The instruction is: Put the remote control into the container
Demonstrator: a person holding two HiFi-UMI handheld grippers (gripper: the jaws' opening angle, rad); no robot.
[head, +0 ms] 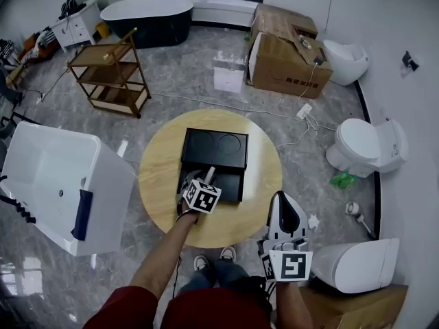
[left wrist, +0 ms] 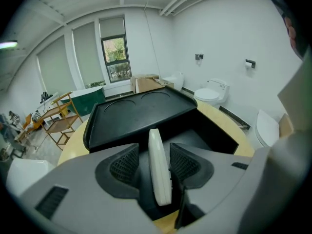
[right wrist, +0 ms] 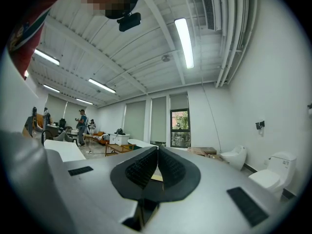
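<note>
If we withdraw the spread left gripper (left wrist: 153, 156) crookedly, a pad may catch the remote control (left wrist: 159, 172) and tip it from the container (left wrist: 127, 115).

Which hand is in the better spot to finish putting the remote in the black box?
Left. The left tongs hang right over the black container, with the white remote between their open jaws. The right tongs are shut, empty, and off at the round table's edge.
</note>
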